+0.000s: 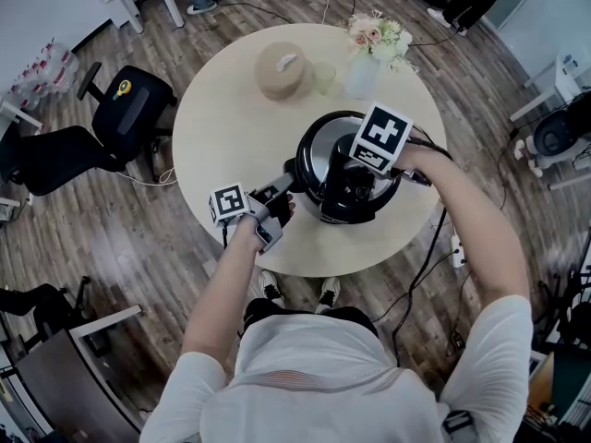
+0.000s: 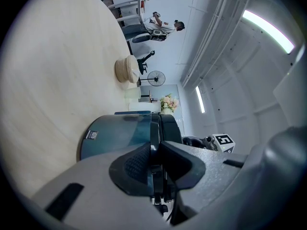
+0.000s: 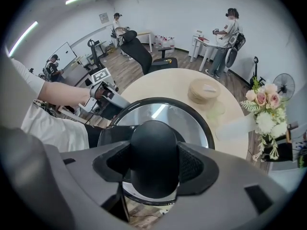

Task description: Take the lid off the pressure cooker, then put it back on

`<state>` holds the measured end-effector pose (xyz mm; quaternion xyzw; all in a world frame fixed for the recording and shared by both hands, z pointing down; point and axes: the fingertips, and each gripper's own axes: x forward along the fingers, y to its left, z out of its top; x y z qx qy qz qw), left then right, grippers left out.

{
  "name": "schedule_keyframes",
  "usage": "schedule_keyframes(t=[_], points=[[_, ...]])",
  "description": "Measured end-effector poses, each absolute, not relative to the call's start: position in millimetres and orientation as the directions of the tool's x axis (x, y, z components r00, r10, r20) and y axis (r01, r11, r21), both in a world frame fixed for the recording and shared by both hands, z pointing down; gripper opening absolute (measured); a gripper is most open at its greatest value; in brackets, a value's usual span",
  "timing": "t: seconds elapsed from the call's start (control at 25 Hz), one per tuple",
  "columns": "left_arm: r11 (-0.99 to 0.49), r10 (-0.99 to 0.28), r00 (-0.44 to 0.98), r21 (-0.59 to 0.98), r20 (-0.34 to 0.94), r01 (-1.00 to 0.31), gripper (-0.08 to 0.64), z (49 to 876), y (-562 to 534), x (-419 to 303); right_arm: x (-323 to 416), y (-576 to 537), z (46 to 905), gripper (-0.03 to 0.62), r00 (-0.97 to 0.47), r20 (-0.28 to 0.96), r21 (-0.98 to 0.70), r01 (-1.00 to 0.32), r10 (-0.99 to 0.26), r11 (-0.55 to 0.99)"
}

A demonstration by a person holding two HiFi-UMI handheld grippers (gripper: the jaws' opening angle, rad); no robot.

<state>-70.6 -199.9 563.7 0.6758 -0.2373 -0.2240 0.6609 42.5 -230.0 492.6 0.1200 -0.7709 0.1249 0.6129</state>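
I've got both grippers on the pressure cooker (image 1: 343, 201), which stands on the round bench (image 1: 231, 118) just right of the middle of the head view. The lid (image 3: 194, 123) sits on the pot as far as I can tell. Its steel face and black rim fill the centre of the right gripper view, and I see no gap between it and the body from the left gripper's side.

The left gripper (image 2: 154, 153) comes in level from the lower left of the head view. Its jaws are nearly together, clamped on the thin black side handle (image 2: 154, 128), with the dark cooker body (image 2: 120, 133) just beyond. The right gripper (image 3: 154, 166) points steeply down from above, and its jaws stand fairly wide, their pads pressed on either flank of the fat black knob (image 3: 153, 145) on the lid.

I read this as the braced stage: one gripper steadying the pot, the other holding the lid. I can't tell from here whether the lid is about to come off or has just been seated again.

If it is coming off, the next move calls for a firm hold on the handle while I twist the knob to free the lid, then a straight lift. The knob is smooth and rounded, so a slip is the risk. The vase of flowers (image 1: 374, 44) at the upper edge of the bench is well clear
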Motion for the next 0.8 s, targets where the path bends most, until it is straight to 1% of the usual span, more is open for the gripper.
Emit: schedule_keyframes(t=[0.12,0.44,0.56,0.72,0.8], points=[[-0.008,-0.615,0.789,0.999,0.022,-0.034,0.066,564.3,-199.1,-70.4,48.4,-230.3,479.6,0.281,-0.246,0.969,-0.058,-0.351,-0.032,0.935],[-0.018,-0.614,0.790,1.000,0.003,-0.018,0.067,561.8,-199.4,-69.6,70.8,-233.0,456.0,0.281,-0.295,0.950,-0.020,-0.399,-0.107,0.917],[0.001,-0.616,0.787,0.999,0.028,-0.035,0.067,568.2,-198.7,-74.3,77.4,-232.7,444.7,0.281,-0.293,0.947,0.000,-0.407,-0.130,0.914],[0.002,-0.619,0.785,1.000,0.012,-0.014,0.067,564.5,-198.3,-71.6,95.9,-229.9,420.7,0.281,-0.276,0.948,0.029,-0.414,-0.156,0.910],[0.011,-0.620,0.785,1.000,0.024,-0.022,0.067,568.0,-197.8,-72.9,108.9,-229.2,408.1,0.281,-0.273,0.947,0.037,-0.430,-0.169,0.902]])
